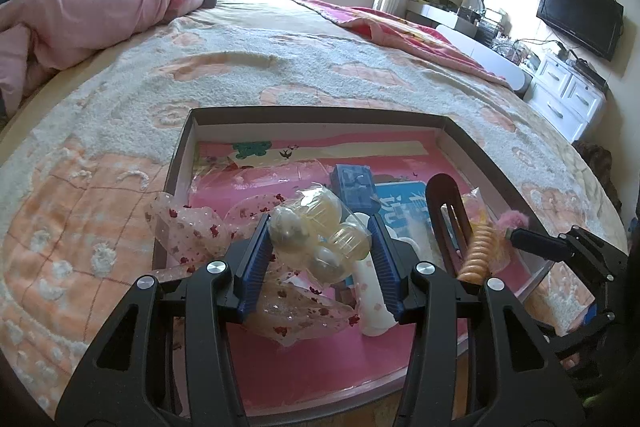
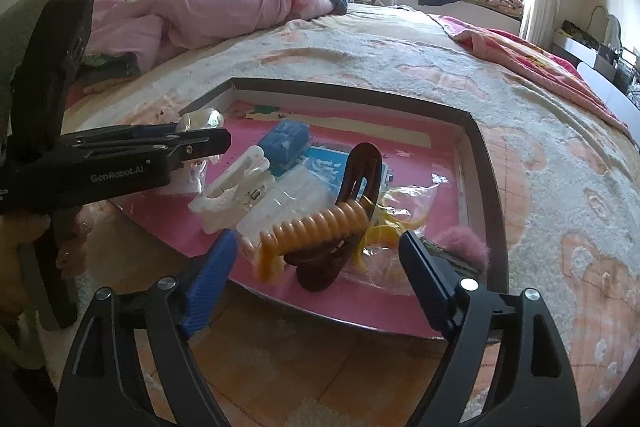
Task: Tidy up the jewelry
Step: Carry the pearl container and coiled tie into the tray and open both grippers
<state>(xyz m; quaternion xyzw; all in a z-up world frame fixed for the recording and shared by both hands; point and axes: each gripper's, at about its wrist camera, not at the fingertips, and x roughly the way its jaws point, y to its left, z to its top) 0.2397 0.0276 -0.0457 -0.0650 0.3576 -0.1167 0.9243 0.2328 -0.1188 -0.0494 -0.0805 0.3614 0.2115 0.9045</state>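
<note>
My left gripper (image 1: 318,259) is clamped on a clear bag of pale, translucent baubles (image 1: 320,235), its blue pads pressing the bundle from both sides and holding it just above the box floor. My right gripper (image 2: 316,279) stands wide apart with nothing pinched; between its pads, touching neither, sit an orange spiral hair tie (image 2: 316,227) and a dark brown hair clip (image 2: 348,211), the tie draped across the clip. Just beyond lies a white claw clip (image 2: 236,187), then a blue box (image 2: 286,143) and a crinkled clear packet with yellow pieces (image 2: 392,223). A fuzzy pink pom-pom (image 2: 464,243) rests by the right pad; I cannot tell whether it touches. All of this lies in a shallow dark-rimmed tray (image 1: 472,143) with a pink lining, set on a cream and peach bedspread (image 1: 280,67). A pink quilt (image 1: 100,7) is heaped at the far end of the bed.
</note>
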